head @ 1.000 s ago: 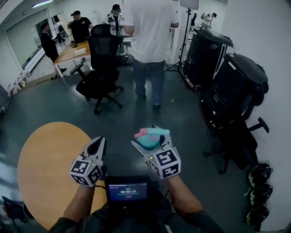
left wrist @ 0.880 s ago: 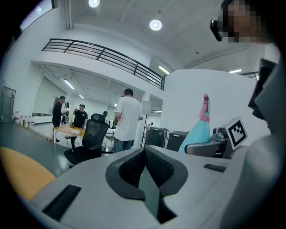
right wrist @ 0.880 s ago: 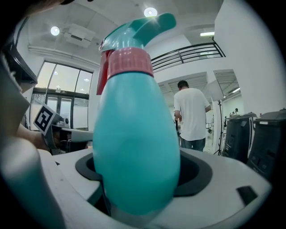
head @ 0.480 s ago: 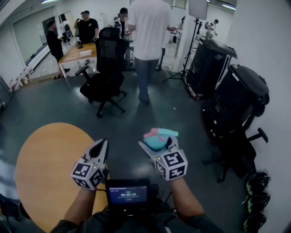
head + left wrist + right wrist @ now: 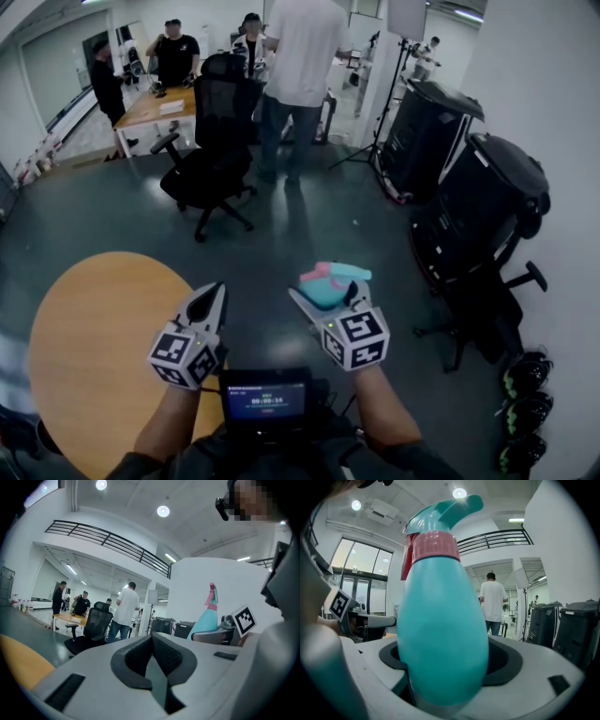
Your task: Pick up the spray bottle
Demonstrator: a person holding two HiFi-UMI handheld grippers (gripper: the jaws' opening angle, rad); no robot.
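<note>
A teal spray bottle (image 5: 440, 620) with a pink collar and teal trigger head stands upright between the jaws of my right gripper (image 5: 443, 686), which is shut on its body. In the head view the spray bottle (image 5: 328, 286) is held in the air over the grey floor by the right gripper (image 5: 328, 298). My left gripper (image 5: 208, 305) hangs beside it, over the edge of the round table, shut and empty. In the left gripper view the left gripper (image 5: 152, 660) has its dark pads together, and the spray bottle (image 5: 208, 616) shows at the right.
A round wooden table (image 5: 84, 347) lies at the lower left. A black office chair (image 5: 211, 141) and a person in a white shirt (image 5: 295, 66) stand ahead. Black bins (image 5: 487, 197) and another chair (image 5: 487, 300) line the right wall. Other people stand by a far desk (image 5: 155, 108).
Both grippers have stayed almost where they were, the bottle still held. The person in the white shirt has walked further away towards the far desk.
</note>
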